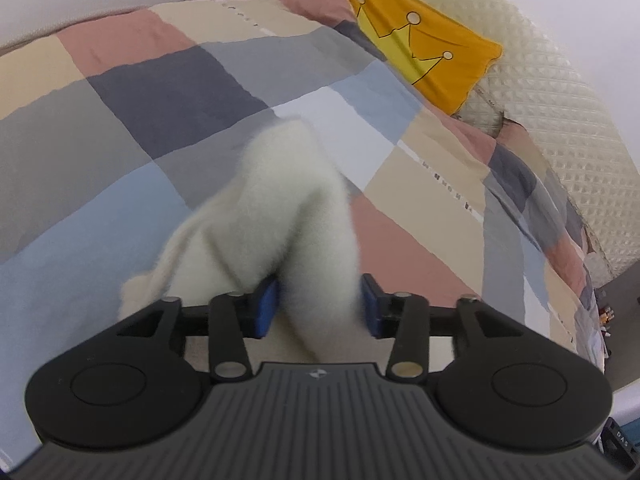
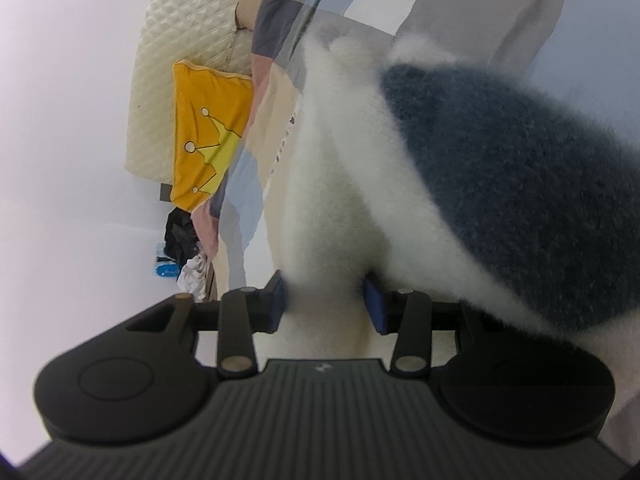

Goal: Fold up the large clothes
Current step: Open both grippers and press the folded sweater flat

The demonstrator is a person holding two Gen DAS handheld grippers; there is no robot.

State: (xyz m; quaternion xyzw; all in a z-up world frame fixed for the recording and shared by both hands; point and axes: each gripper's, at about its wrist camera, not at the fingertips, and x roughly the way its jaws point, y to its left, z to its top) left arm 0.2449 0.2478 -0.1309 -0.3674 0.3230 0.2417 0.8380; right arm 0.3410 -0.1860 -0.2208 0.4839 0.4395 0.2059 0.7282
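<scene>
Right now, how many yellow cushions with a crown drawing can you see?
1. The yellow cushion with a crown drawing leans against the cream quilted headboard, at the patchwork bedcover's edge. More may be hidden.

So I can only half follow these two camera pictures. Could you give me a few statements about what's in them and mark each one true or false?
1. Fluffy white fabric sits between the fingers of the left gripper. True.
2. The bed cover is plain white. False: it is a patchwork of grey, blue, pink and beige blocks.
3. The yellow cushion bears a crown drawing. True.
4. The right gripper has nothing between its fingers. False: white fluffy fabric runs between them.
5. The garment in the right wrist view is white all over. False: it has a large dark blue-grey patch.
6. A quilted cream headboard stands behind the cushion. True.
</scene>
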